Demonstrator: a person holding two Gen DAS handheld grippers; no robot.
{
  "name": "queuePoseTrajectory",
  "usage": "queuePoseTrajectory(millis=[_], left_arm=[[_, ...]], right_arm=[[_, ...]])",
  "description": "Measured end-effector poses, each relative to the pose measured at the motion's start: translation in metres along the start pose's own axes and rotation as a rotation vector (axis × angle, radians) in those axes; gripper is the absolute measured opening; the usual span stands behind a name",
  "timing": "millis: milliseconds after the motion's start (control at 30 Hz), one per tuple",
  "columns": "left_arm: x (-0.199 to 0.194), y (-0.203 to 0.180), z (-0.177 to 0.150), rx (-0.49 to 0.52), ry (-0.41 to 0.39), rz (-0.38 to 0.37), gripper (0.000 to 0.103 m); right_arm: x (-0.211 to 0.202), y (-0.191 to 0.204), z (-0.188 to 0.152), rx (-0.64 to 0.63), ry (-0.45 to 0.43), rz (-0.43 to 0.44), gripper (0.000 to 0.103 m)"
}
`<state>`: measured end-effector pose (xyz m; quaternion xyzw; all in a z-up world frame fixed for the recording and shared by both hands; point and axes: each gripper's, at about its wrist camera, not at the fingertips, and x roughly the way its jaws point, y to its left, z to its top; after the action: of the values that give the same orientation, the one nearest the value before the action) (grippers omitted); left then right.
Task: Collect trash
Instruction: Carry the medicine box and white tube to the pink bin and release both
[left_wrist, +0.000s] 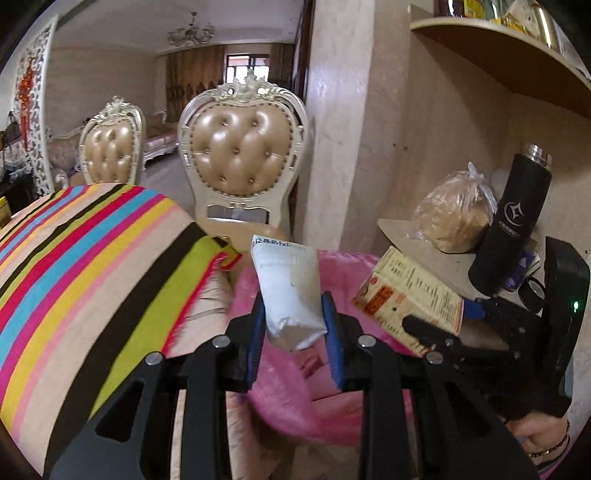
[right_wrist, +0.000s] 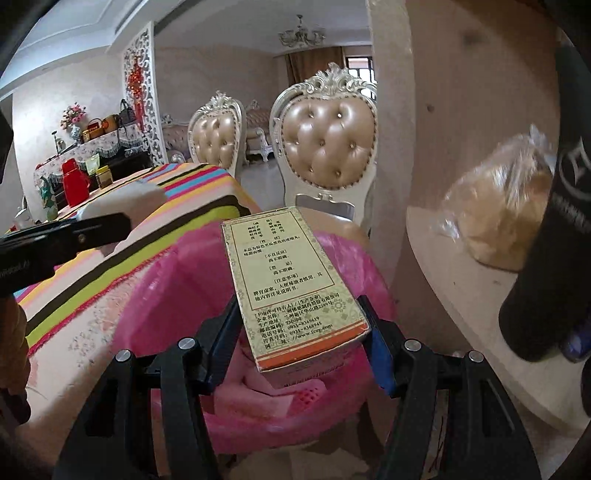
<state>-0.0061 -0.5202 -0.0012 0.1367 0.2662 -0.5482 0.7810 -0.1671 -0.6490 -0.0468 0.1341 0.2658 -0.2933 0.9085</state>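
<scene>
both over the pink-lined bin (right_wrist: 177, 280), left hand-held gripper (left_wrist: 293, 317) clamps a white pouch (left_wrist: 290, 291), right hand-held gripper (right_wrist: 301, 328) a box (right_wrist: 291, 284).

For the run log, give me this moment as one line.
left claw: shut on white tube | right claw: shut on medicine box | both over pink-lined bin

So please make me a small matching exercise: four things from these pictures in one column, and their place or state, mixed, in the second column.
Things:
1. white tube
2. yellow printed box
3. black flask
4. pink bin liner

Places or states:
A. stands on the wooden shelf beside a bagged loaf
B. held in the right tongs
C. lines the bin under both held items
D. held in the left tongs

Pairs: 1-D, 2-B, 3-A, 4-C
</scene>
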Motion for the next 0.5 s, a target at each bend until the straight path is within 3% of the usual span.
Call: queuePoseTrajectory(millis=[233, 333, 467, 500], left_arm=[[0.034, -0.01, -0.001, -0.009, 0.05, -0.036, 0.033], [0.041, -0.006, -0.004, -0.023, 0.064, -0.017, 0.051], [0.027, 0.018, -0.004, -0.066, 0.043, 0.042, 0.054], [0.019, 0.027, -0.004, -0.084, 0.026, 0.059, 0.06]], right_arm=[[0.001, -0.013, -0.002, 0.053, -0.003, 0.041, 0.062], [0.004, -0.013, -0.003, 0.062, 0.0, 0.053, 0.063], [0.008, -0.004, -0.003, 0.062, 0.001, 0.093, 0.063], [0.007, 0.0, -0.002, 0.056, -0.001, 0.092, 0.065]])
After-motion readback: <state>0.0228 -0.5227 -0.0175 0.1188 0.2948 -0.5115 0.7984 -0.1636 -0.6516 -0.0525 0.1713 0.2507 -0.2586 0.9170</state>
